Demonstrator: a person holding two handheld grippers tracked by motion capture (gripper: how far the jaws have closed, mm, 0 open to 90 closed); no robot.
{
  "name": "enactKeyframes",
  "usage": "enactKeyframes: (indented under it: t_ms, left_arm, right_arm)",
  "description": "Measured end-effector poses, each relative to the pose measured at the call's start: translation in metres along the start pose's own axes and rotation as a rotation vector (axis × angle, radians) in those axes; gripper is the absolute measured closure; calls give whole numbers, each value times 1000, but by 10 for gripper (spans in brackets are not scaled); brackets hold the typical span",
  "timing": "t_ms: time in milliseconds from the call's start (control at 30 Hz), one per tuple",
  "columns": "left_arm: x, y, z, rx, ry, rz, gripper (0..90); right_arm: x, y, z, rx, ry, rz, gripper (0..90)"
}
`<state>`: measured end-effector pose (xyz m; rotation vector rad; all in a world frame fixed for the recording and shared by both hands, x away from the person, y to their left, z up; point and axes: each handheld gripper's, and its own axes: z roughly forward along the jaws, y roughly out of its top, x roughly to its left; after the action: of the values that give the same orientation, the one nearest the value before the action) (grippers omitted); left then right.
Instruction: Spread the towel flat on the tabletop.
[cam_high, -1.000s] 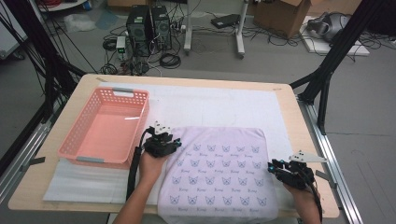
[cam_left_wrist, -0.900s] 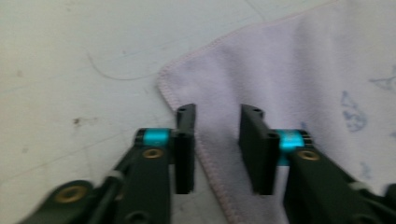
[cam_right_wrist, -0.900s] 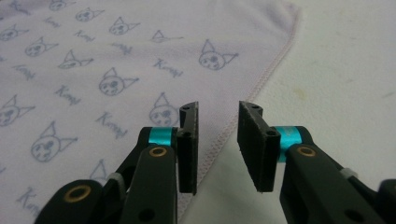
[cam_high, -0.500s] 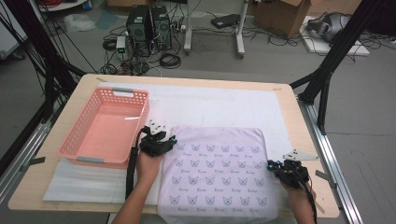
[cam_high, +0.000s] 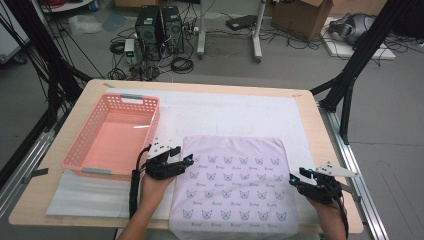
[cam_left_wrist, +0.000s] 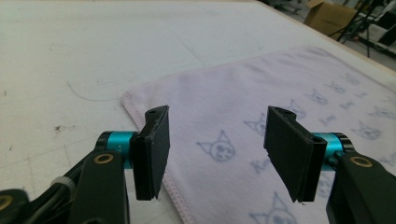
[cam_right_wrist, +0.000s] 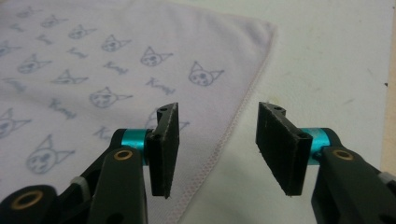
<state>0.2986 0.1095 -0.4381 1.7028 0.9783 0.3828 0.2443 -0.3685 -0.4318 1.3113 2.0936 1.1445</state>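
A pale lilac towel (cam_high: 234, 184) printed with small cat faces lies flat on the white mat at the table's near side. My left gripper (cam_high: 186, 160) sits at the towel's left edge near its far left corner, jaws open. In the left gripper view the towel's hem (cam_left_wrist: 154, 135) runs between the open jaws of the left gripper (cam_left_wrist: 219, 140). My right gripper (cam_high: 296, 181) hovers at the towel's right edge, open. In the right gripper view the towel's stitched edge (cam_right_wrist: 233, 126) passes between the jaws of the right gripper (cam_right_wrist: 217, 144), with nothing gripped.
A pink plastic basket (cam_high: 114, 136) stands empty at the left of the table. A white mat (cam_high: 235, 110) covers most of the wooden table (cam_high: 330, 150). Black frame legs, computers and cables stand on the floor beyond the far edge.
Both grippers have shifted slightly toward the towel's edges; the right one moved a little down and left. The towel has not moved.
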Motion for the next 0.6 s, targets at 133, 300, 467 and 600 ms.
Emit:
enactKeyframes:
  t_ms: [133, 300, 467, 600]
  left_arm:
    - [-6, -2, -10, -12, -26, 9, 344]
    - [-13, -3, -14, -18, -47, 22, 251]
    - [-15, -10, -18, -28, -48, 16, 198]
    - [-10, -10, -21, -50, -51, 0, 225]
  right_arm:
    - [0, 0, -9, -26, 13, -31, 377]
    - [1, -1, -14, -39, 10, -42, 277]
    - [0, -1, -16, -39, 5, -33, 252]
    - [3, -3, -20, -43, 6, -32, 248]
